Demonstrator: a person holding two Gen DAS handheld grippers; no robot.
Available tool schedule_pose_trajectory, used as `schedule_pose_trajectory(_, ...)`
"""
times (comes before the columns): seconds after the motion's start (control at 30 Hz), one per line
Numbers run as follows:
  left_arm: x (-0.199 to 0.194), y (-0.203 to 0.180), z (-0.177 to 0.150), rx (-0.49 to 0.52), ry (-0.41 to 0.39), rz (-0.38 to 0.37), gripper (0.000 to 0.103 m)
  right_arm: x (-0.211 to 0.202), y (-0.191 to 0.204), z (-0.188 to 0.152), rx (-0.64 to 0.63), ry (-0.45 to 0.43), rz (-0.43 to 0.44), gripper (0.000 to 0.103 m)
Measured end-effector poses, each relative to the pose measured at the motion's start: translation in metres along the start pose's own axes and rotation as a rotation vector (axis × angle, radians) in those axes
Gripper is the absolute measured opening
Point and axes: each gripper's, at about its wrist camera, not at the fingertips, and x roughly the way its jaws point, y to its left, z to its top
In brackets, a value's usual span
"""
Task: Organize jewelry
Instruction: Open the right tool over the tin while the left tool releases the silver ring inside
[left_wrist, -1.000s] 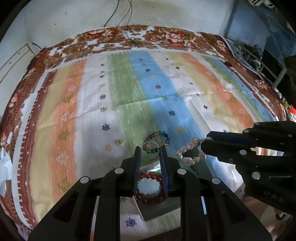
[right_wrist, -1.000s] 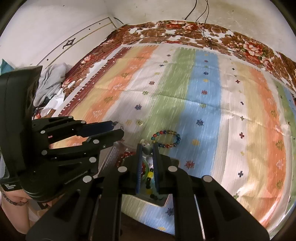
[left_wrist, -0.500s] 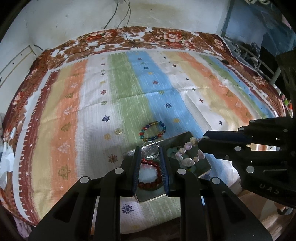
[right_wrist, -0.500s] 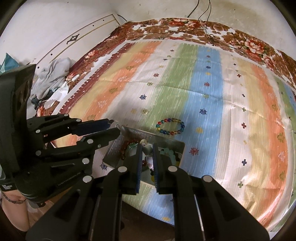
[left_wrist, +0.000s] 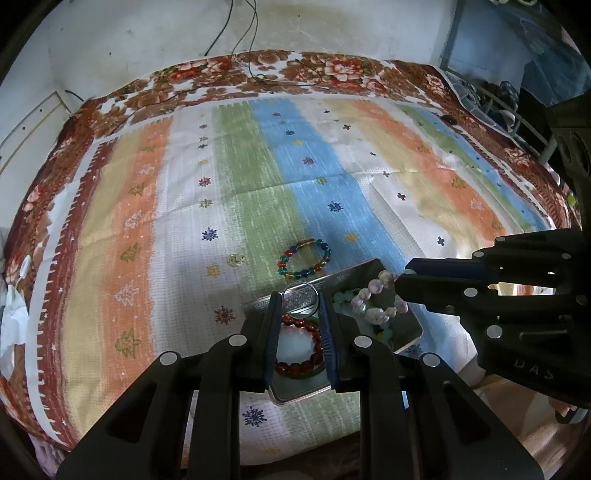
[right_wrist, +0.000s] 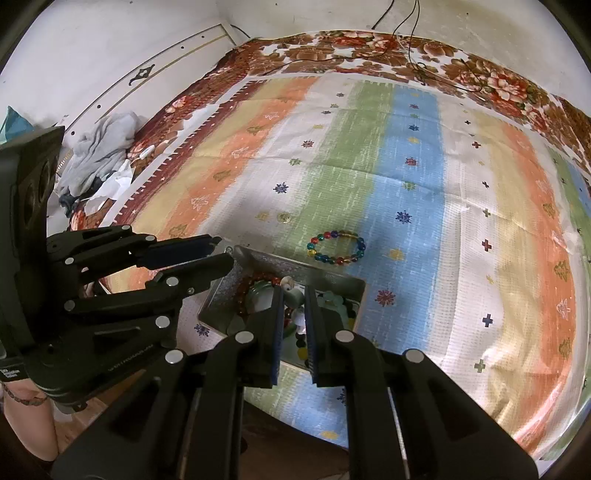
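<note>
- Both views have pulled back from the bed (left_wrist: 258, 177) compared with a second ago: the silver tin (left_wrist: 373, 266) at the near edge now shows whole, and the beads and grippers sit lower in frame against the spread.
- Left gripper (left_wrist: 300, 306) is clamped on a thin silver ring (left_wrist: 300, 303), which spans the gap between its pads; it hangs over the tin's left half, right above the red bead bracelet (left_wrist: 295, 365) lying inside.
- Right gripper (right_wrist: 294, 295) is pinched nearly closed on a pale stone bracelet (left_wrist: 376, 302), which dangles from its tips over the tin's right half.
- Multicolour bead bracelet (right_wrist: 335, 246) lies flat on the bedspread just past the tin's far rim, apart from it and untouched.
- Key relation: both held pieces are already above the tin, so release is straight down. The loose bracelet lies forward of both grippers, roughly centred between them; my read is that either could reach it once emptied.
- Risk, as I judge it: the ring could roll if dropped on its edge.
</note>
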Motion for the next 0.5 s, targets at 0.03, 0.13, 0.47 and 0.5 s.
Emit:
schedule_pose_trajectory(0.03, 0.0, 0.0, 0.0, 0.001, 0.002, -0.001, 0.02, 0.0, 0.0, 0.0, 0.001, 0.001, 0.0, 0.012)
schedule_pose_trajectory(0.13, 0.001, 0.0, -0.001, 0.0, 0.004, -0.007, 0.031, 0.002, -0.002, 0.0, 0.011, 0.012, 0.005, 0.018)
schedule_pose_trajectory(0.47, -0.001, 0.015, 0.003, -0.033, -0.005, -0.003, 0.04, 0.002, -0.013, 0.004, 0.049, 0.002, -0.016, 0.035)
schedule_pose_trajectory(0.5, -0.001, 0.017, 0.004, -0.038, -0.005, -0.002, 0.04, 0.003, -0.014, 0.005, 0.048, 0.003, -0.018, 0.035)
